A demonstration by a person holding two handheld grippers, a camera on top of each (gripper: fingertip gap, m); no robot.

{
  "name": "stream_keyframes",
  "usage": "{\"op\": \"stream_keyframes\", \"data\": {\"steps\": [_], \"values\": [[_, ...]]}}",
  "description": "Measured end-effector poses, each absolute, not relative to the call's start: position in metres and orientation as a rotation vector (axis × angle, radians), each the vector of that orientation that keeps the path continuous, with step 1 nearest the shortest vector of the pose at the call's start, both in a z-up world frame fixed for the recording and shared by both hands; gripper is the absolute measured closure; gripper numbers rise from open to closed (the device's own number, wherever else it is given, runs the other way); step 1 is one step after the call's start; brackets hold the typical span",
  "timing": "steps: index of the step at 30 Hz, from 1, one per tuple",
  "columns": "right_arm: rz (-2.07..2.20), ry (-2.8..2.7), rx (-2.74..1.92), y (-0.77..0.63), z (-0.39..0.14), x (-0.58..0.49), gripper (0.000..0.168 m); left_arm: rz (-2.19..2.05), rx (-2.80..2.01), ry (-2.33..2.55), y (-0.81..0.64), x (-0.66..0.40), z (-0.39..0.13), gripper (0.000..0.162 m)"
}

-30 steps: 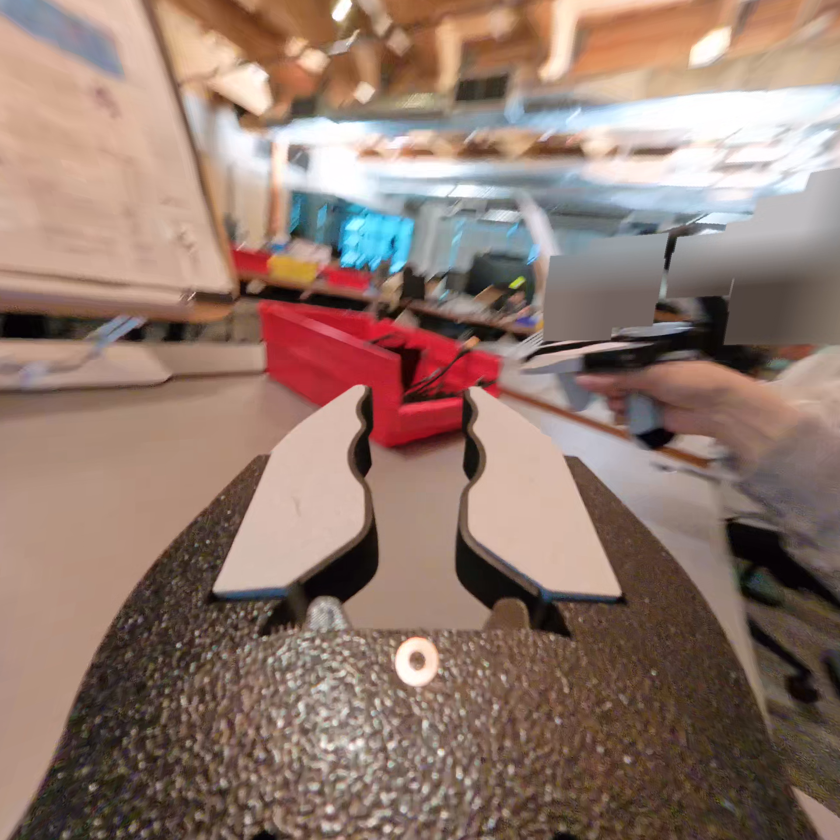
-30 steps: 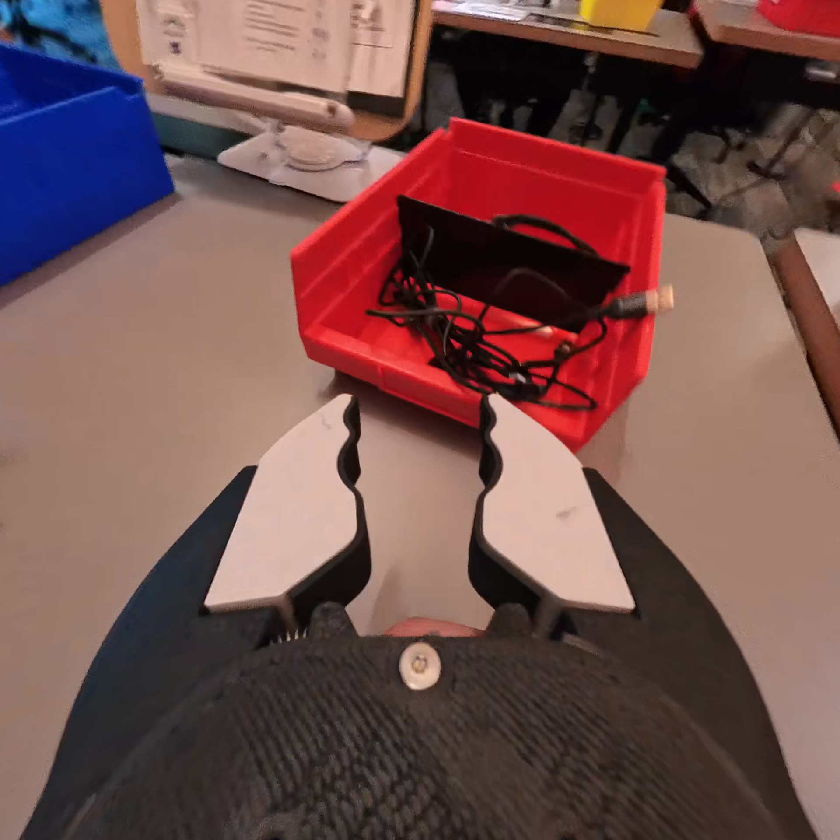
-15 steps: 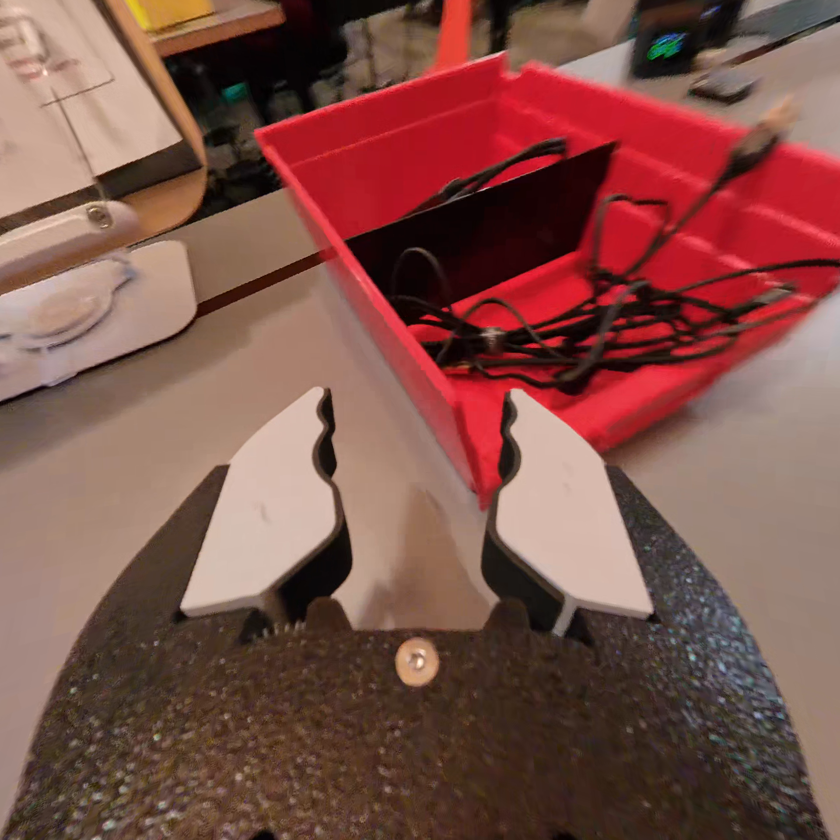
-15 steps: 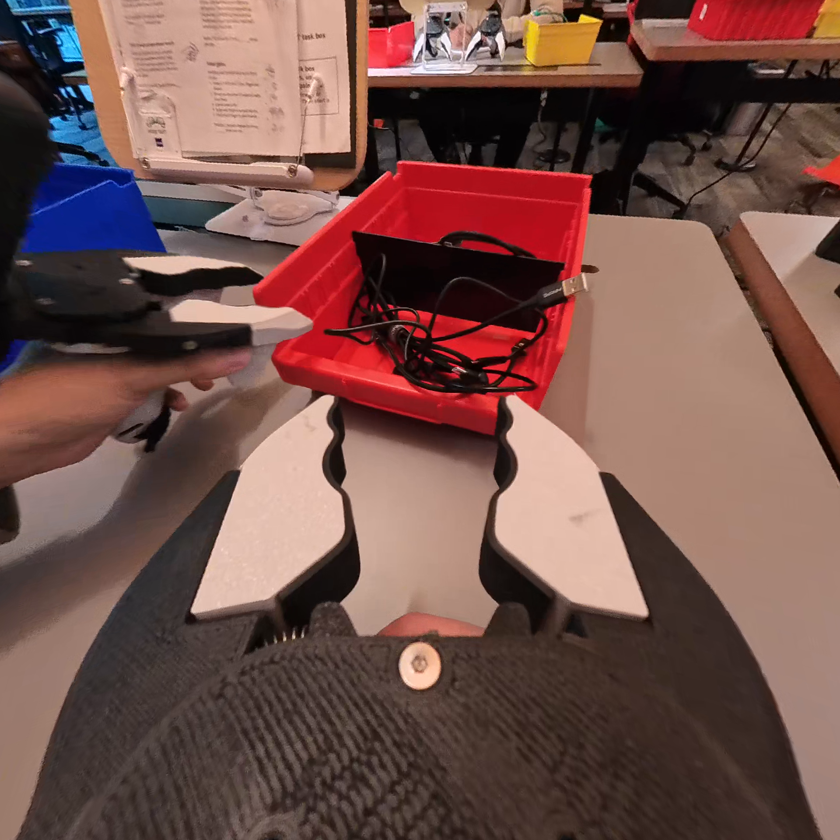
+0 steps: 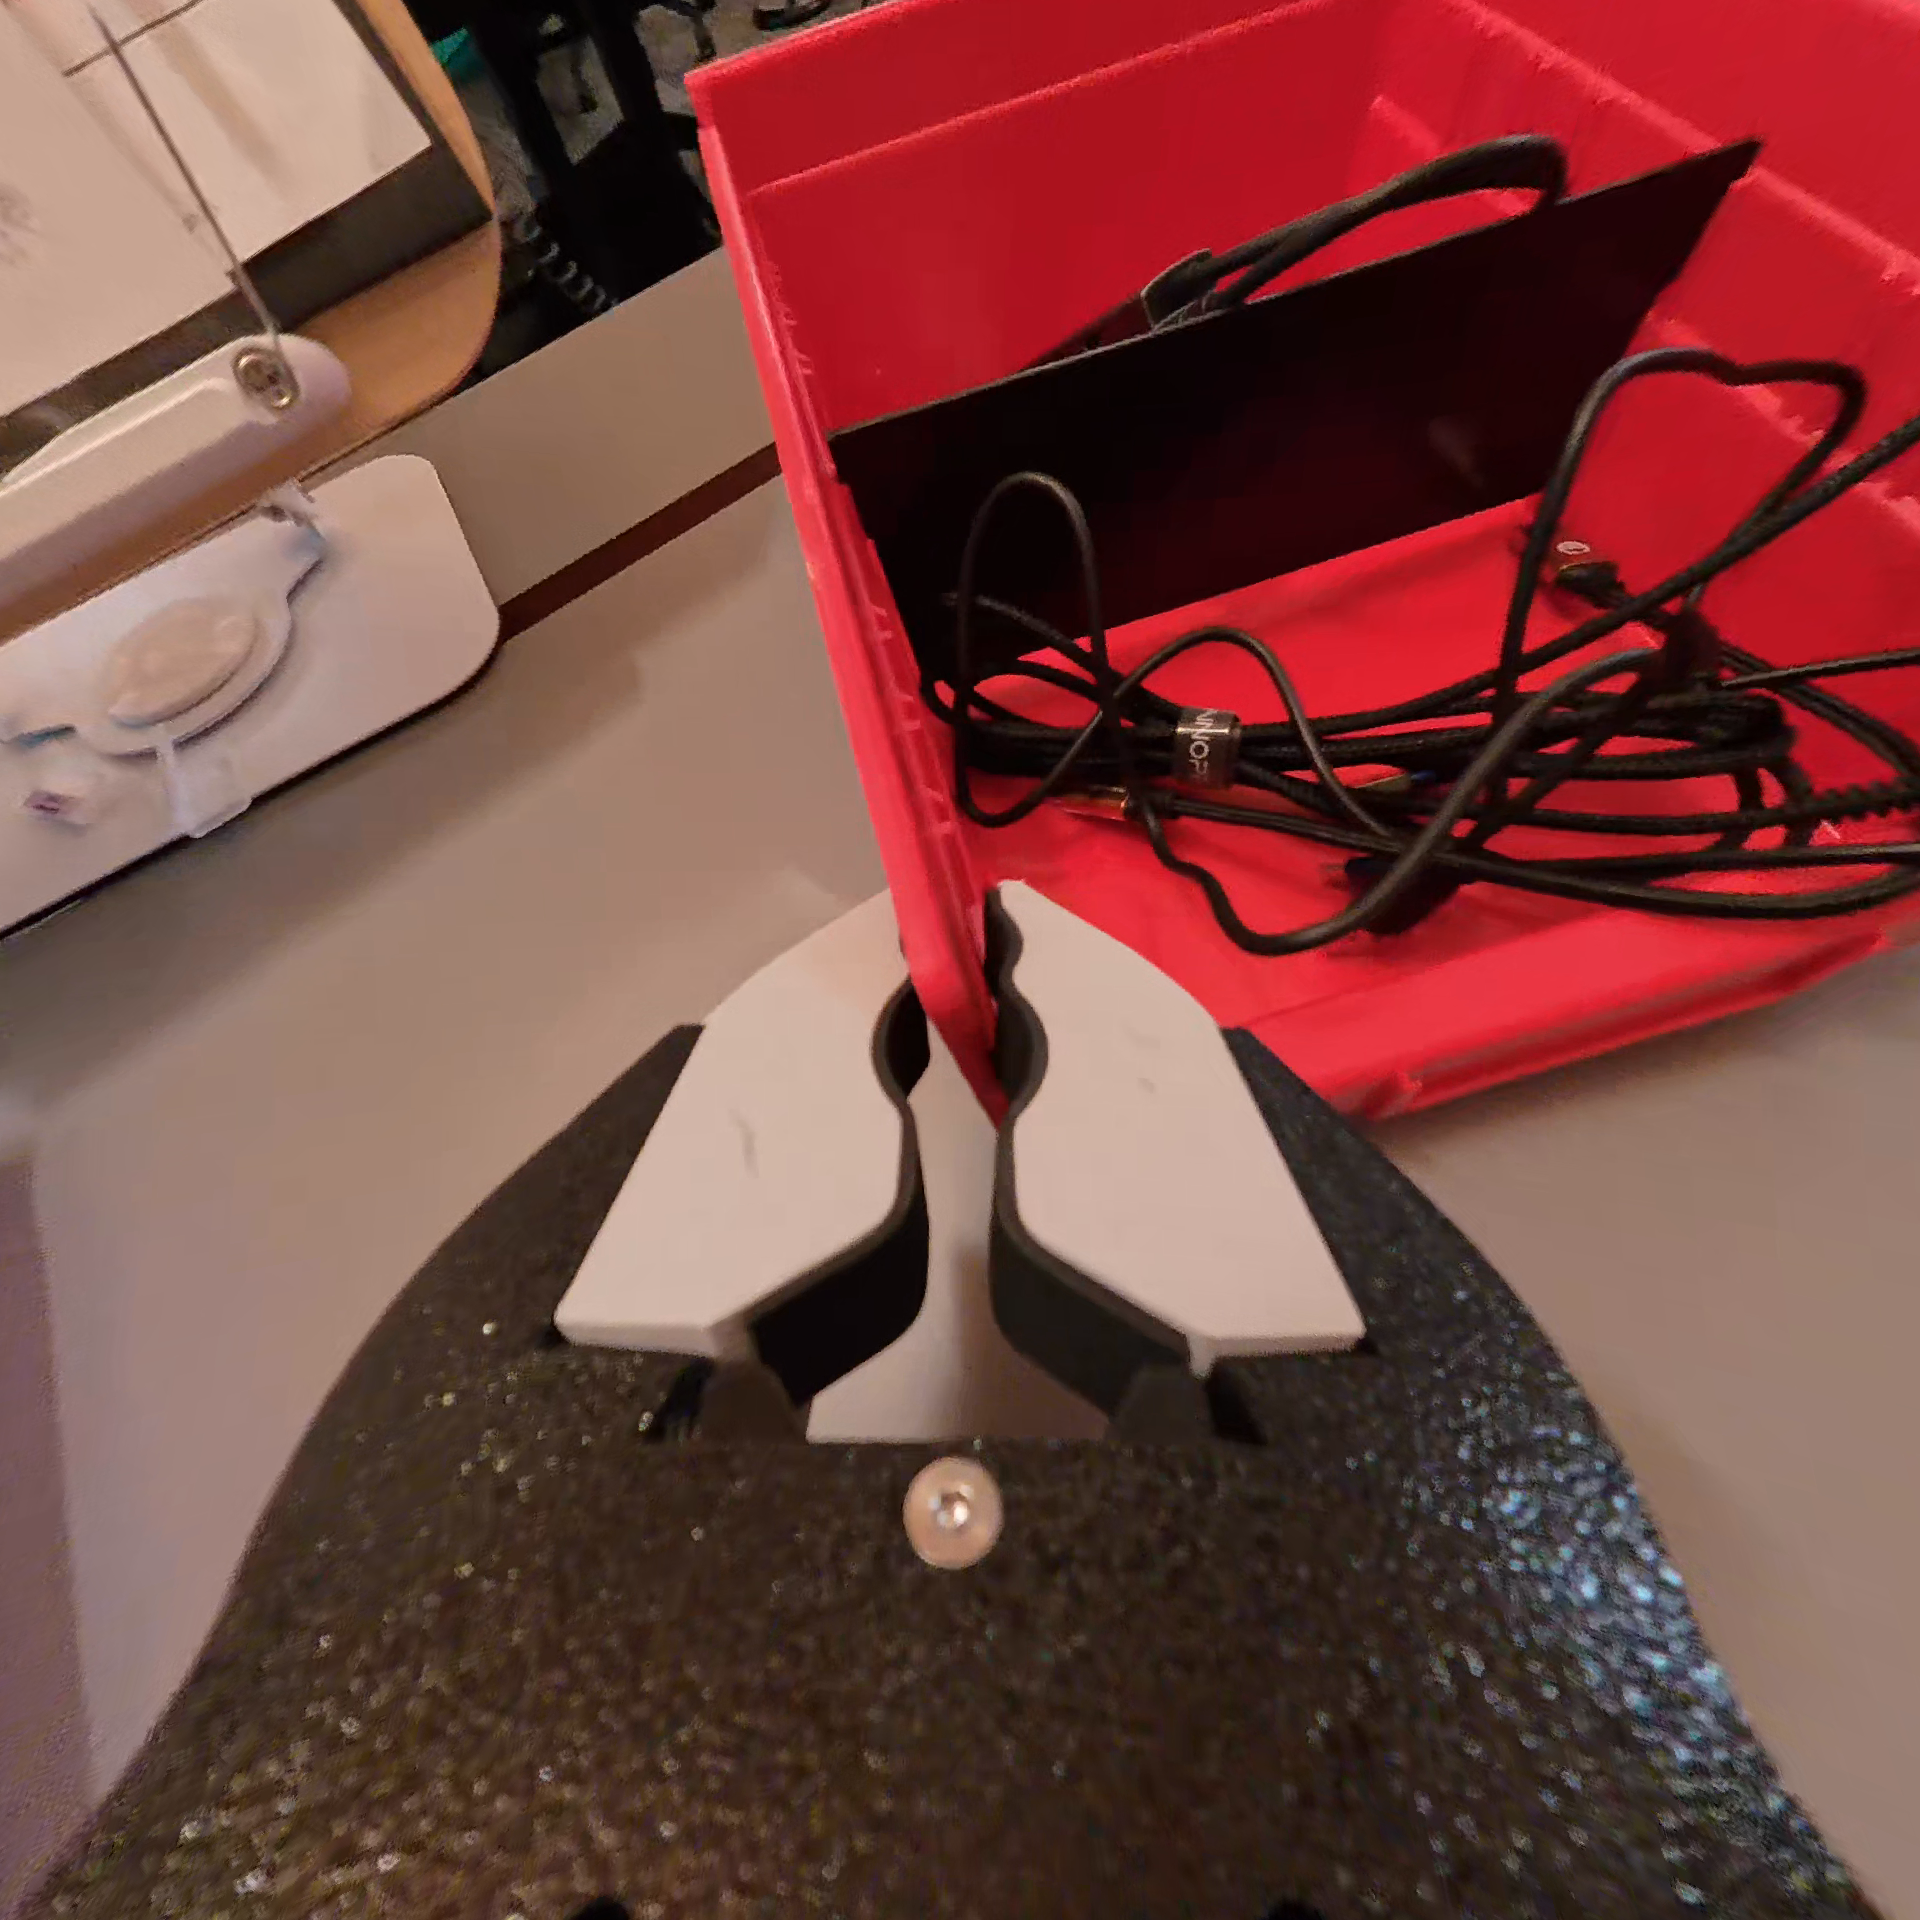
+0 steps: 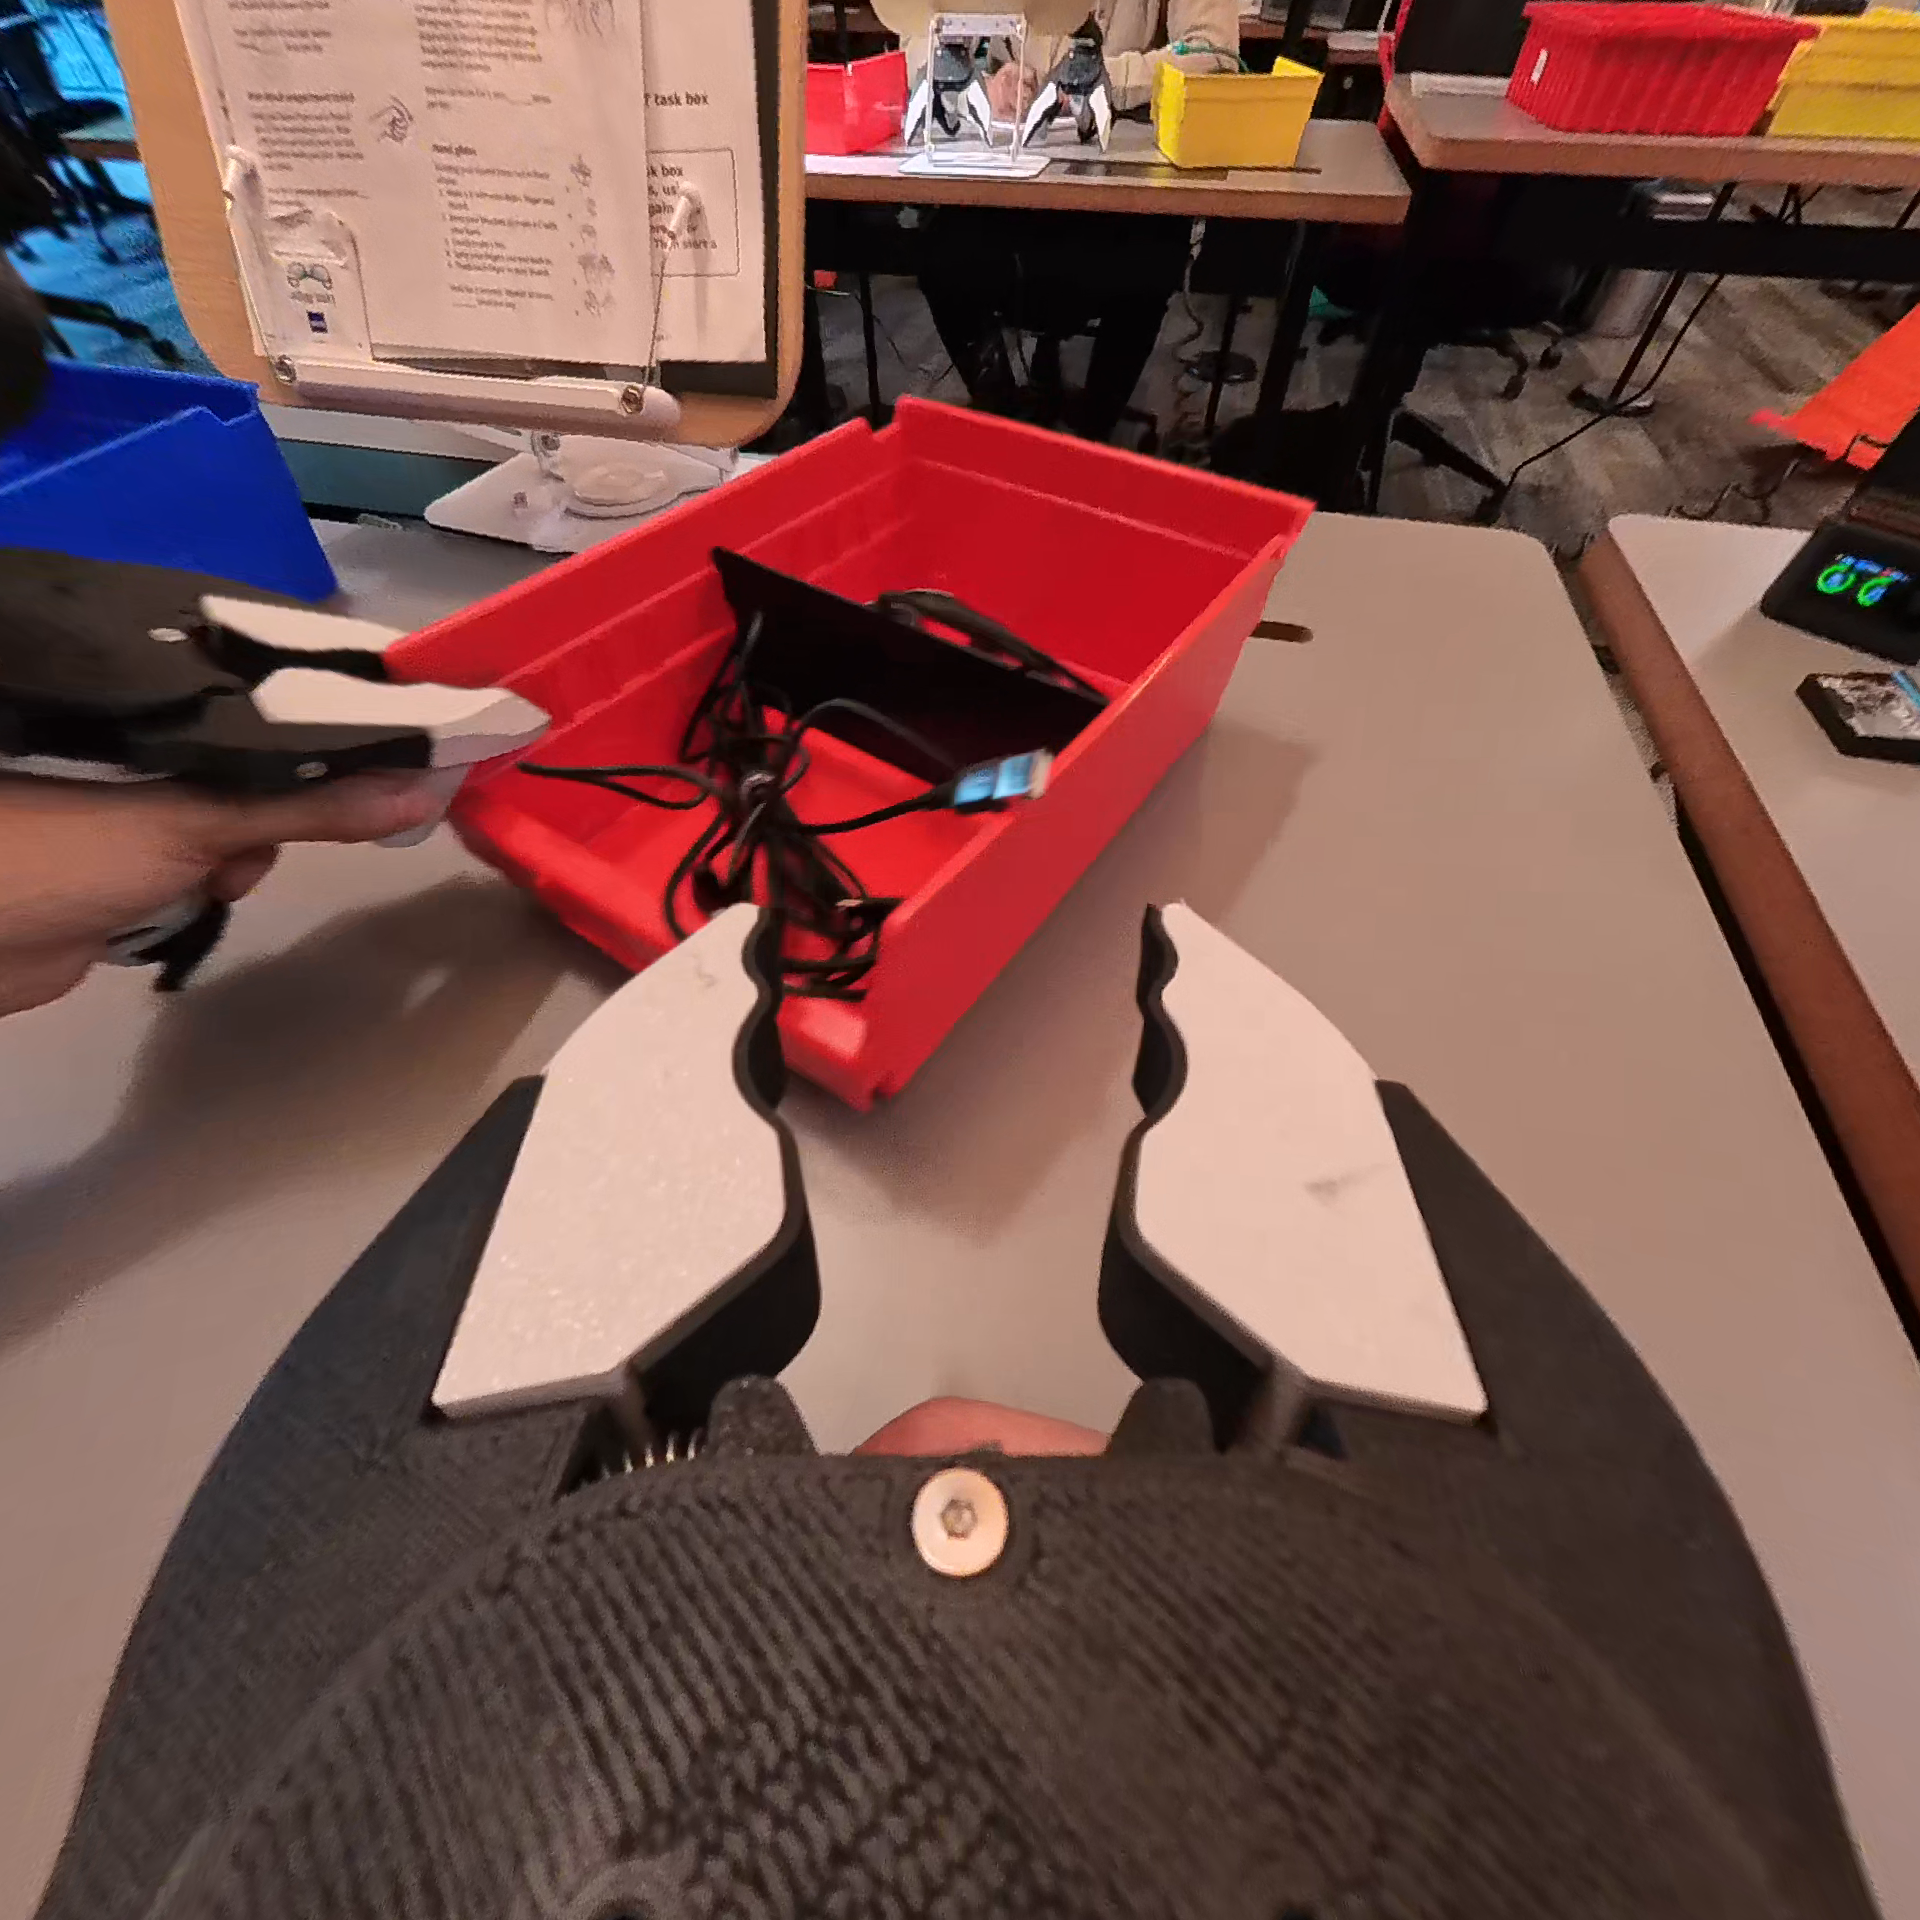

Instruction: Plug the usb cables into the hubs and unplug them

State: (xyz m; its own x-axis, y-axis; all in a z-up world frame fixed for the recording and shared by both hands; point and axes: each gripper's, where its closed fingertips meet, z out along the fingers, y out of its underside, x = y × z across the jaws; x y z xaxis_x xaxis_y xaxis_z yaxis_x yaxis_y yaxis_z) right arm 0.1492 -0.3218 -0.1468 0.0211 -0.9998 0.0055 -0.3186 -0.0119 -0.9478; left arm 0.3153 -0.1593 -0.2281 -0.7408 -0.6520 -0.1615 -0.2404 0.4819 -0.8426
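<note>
A red bin (image 5: 935,260) stands on the grey table, with a black divider (image 5: 1299,436) across it. Tangled black USB cables (image 5: 1455,748) lie in its front compartment. My left gripper (image 5: 948,914) is shut on the bin's left side wall, one finger outside and one inside. The right wrist view shows this gripper (image 6: 457,681) on the bin (image 6: 1091,540), which sits at an angle. One USB plug (image 6: 1003,777) sticks up over the right wall, above the cables (image 6: 769,821). My right gripper (image 6: 951,914) is open and empty, just short of the bin's near corner. I cannot make out a hub.
A document stand (image 6: 499,187) with a white base (image 5: 187,644) stands behind the bin on the left. A blue bin (image 6: 145,488) is at the far left. The table's right edge (image 6: 1621,675) borders a second table with a small screen (image 6: 1849,603). Some 25 cm of space lies between my two pairs of fingers.
My left gripper moved in and shut on the bin's left wall. The bin has turned on the table. My right gripper has opened wider.
</note>
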Motion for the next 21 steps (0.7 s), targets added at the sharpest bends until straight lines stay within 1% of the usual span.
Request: {"op": "stream_keyframes", "data": {"steps": [5,11,15,16,21], "values": [[-1.054,1.354,-1.502,-0.303,-0.132,0.149,0.102,-1.212,-0.617,2.348,-0.091,0.266,-0.229,0.153],[-1.008,1.191,-1.495,-0.251,-0.102,0.150,0.099,-1.185,-0.490,2.432,0.033,0.180,-0.229,0.154],[-0.916,1.081,-1.548,-0.184,-0.098,0.156,0.092,-1.182,-0.539,2.503,0.129,0.130,-0.229,0.157],[-0.862,1.041,-1.562,-0.160,-0.099,0.158,0.088,-1.176,-0.571,2.520,0.153,0.119,-0.229,0.158],[-0.657,0.930,-1.564,-0.041,-0.105,0.172,0.085,-1.137,-0.697,2.581,0.260,0.075,-0.229,0.159]]}}
